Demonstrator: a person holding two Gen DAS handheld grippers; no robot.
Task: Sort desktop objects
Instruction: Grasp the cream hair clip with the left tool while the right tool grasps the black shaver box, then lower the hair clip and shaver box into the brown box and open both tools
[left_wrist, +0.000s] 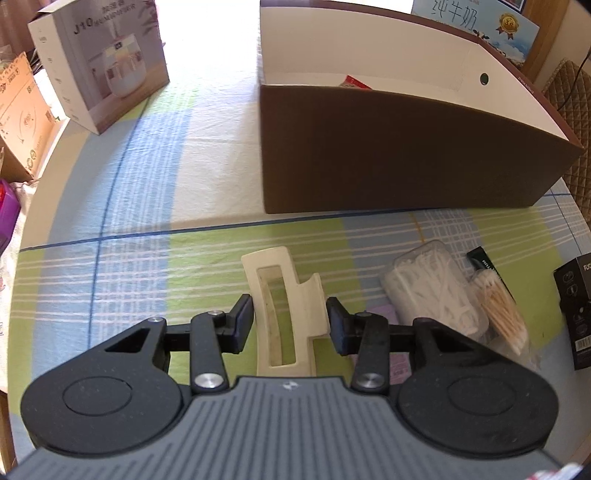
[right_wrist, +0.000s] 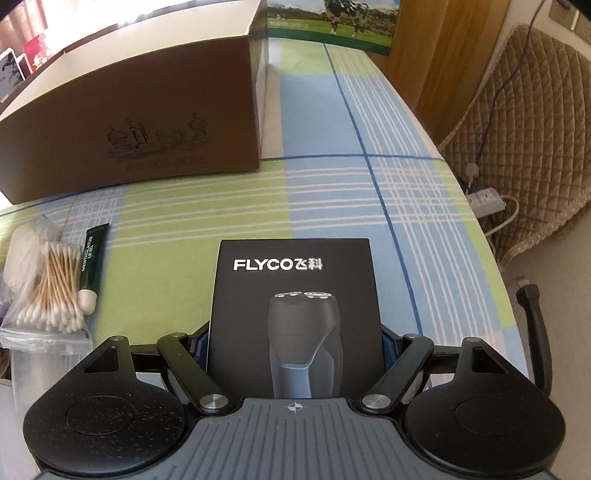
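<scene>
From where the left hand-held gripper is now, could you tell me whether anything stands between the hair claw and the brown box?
Nothing visible does. The cream hair claw sits between the left hand-held gripper's fingers, and only bare checked tablecloth lies ahead before the brown box. The floss-pick container lies off to the right.

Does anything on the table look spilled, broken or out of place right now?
Nothing stands out. The cream hair claw clip lies intact between the left gripper's fingers, the FLYCO shaver box sits squarely in the right gripper, and the cotton swabs remain bagged.
</scene>
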